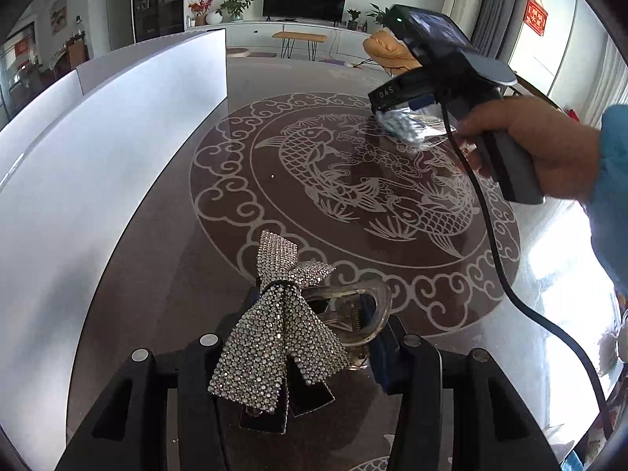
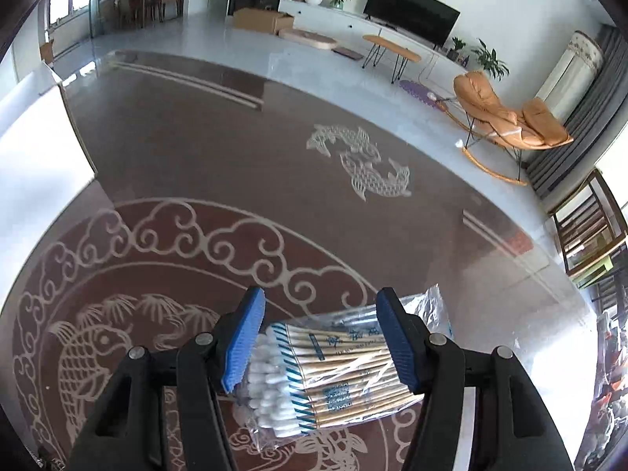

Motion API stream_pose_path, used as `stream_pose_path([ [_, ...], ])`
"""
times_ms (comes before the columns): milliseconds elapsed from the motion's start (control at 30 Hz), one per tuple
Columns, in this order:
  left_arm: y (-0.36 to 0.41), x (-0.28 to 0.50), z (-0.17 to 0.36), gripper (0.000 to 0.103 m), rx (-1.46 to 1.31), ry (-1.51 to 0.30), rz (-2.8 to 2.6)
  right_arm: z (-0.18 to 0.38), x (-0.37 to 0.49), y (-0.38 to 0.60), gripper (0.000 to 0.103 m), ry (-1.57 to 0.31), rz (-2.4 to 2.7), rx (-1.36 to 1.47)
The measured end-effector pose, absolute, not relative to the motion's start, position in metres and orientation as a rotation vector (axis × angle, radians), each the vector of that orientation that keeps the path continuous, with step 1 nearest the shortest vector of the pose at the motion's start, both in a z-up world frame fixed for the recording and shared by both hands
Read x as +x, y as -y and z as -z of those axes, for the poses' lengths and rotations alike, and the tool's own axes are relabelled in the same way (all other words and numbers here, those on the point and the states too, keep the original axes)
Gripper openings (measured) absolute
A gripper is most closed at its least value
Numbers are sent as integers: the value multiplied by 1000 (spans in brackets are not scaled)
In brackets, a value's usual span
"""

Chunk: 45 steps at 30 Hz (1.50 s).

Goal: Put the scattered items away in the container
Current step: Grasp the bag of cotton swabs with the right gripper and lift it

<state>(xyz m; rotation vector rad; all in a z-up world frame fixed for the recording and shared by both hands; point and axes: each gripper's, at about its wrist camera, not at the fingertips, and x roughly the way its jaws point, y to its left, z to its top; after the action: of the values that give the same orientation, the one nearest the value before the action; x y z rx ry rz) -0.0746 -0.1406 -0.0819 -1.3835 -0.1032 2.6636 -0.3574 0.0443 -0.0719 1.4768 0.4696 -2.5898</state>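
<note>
Between my left gripper's (image 1: 314, 337) pads sits a rhinestone bow hair clip (image 1: 274, 333), jaws narrowed and clamped on it, bow tails trailing toward me, its long axis running away across the glass table (image 1: 157, 274). My right gripper (image 2: 320, 337) pinches a cotton swab bag (image 2: 333, 373), sticks lying crosswise between the pads, white tips leftward, above the table.

walls white | floor pale, glossy | TV (image 2: 412, 19) on low white cabinet (image 2: 341, 19) | orange rocking chair (image 2: 506, 121) | daylight from rt
</note>
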Motion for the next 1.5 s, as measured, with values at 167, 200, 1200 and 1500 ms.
stream_pose_path([
  [167, 141, -72, 83, 48, -1375, 132, -2666, 75, -290, -95, 60, -326, 2608, 1431],
  [200, 142, -70, 83, 48, -1373, 140, -2667, 75, -268, -105, 60, -326, 2606, 1412],
  [1200, 107, -80, 85, 50, -1366, 97, -2695, 75, -78, -208, 70, 687, 2820, 1253],
  [1500, 93, -89, 91, 54, -1403, -49, -2741, 67, -100, -159, 59, 109, 2836, 1398],
])
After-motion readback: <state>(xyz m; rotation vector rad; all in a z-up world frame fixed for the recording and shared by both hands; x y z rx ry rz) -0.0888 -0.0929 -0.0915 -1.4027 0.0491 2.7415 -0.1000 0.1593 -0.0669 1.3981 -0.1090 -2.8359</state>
